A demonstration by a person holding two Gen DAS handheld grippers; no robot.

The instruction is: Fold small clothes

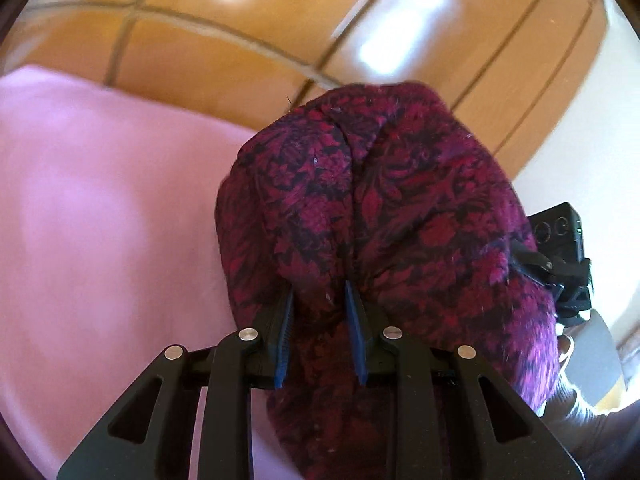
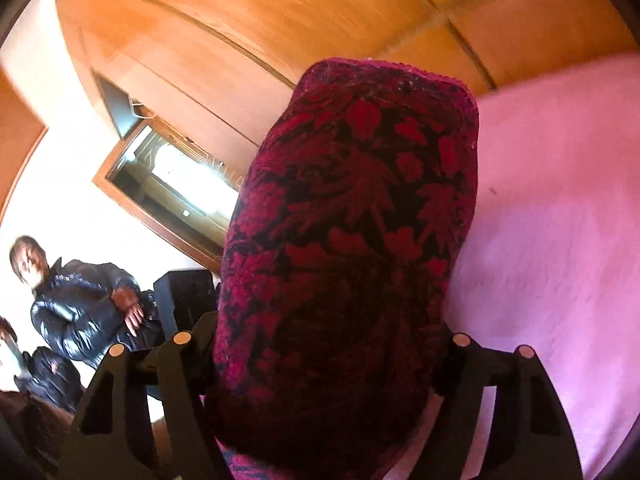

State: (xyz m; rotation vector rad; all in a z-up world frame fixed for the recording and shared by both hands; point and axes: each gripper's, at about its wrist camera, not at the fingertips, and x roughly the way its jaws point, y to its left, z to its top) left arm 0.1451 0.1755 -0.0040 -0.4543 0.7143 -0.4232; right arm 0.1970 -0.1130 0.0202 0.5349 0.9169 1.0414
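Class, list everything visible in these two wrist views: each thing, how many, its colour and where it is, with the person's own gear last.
Knitted floral garment: one, magenta, red and black; bunched up in front of both cameras.
Smooth pink cloth surface: one, pink; beneath and beside the garment.
Wooden panelling: orange-brown; behind the pink surface.
Wood-framed window: one, bright; left in the right wrist view.
Onlookers in dark puffer jackets: two; lower left, right wrist view.
Left gripper: black, blue fingers; closed on the garment.
Right gripper: black; fingers hidden under the garment.

Garment (image 1: 400,208) magenta/red w/ black floral; cover (image 1: 100,200) pink.
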